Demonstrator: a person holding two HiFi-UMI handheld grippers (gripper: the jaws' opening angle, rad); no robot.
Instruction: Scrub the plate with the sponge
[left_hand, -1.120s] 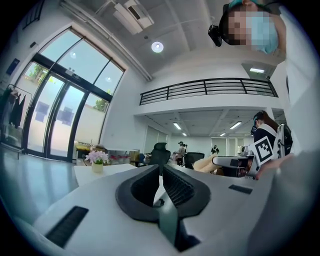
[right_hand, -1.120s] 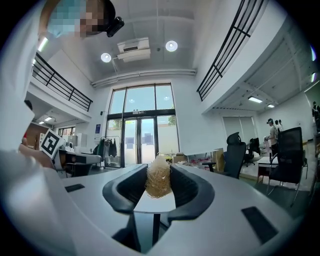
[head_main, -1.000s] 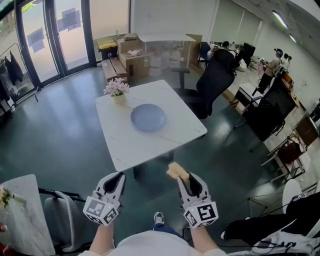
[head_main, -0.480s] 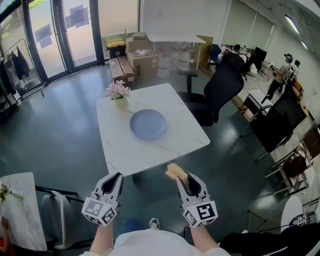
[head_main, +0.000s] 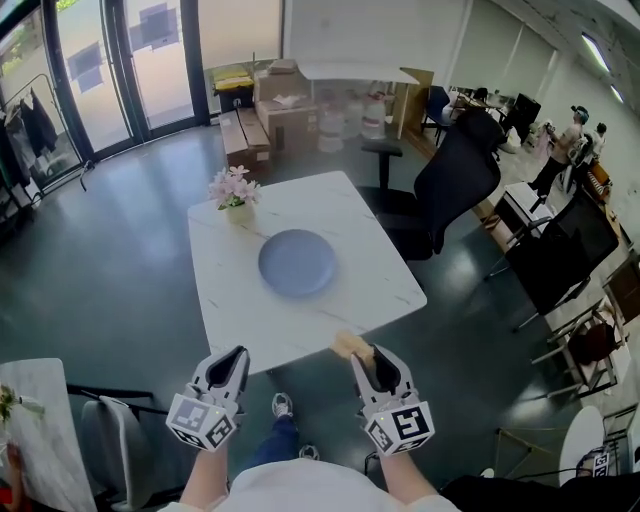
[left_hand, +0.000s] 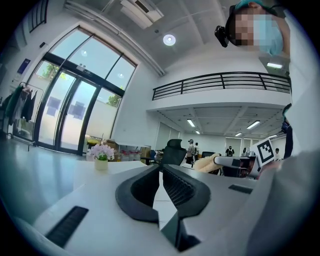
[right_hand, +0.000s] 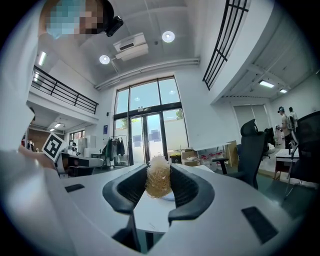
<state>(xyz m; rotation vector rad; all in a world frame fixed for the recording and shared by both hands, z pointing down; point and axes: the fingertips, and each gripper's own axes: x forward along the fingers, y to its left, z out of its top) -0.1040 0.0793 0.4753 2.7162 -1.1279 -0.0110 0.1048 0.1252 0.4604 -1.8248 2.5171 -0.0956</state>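
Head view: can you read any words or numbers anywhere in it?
No readable words or numbers anywhere.
Square black-and-white markers on the left gripper and right gripper: patterns, not words.
On the brown cardboard boxes: any print is too small.
On the glass doors: stuck-on sheets, too blurred.

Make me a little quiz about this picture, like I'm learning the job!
1. Which tongs hold the sponge? A: left. B: right.
2. True or false: the plate lies on the white table.
3. Fill in: near the table's far corner stand some pink ____.

Key:
1. B. The right tongs are shut on the sponge; the left tongs are shut with nothing in them.
2. True.
3. flowers.
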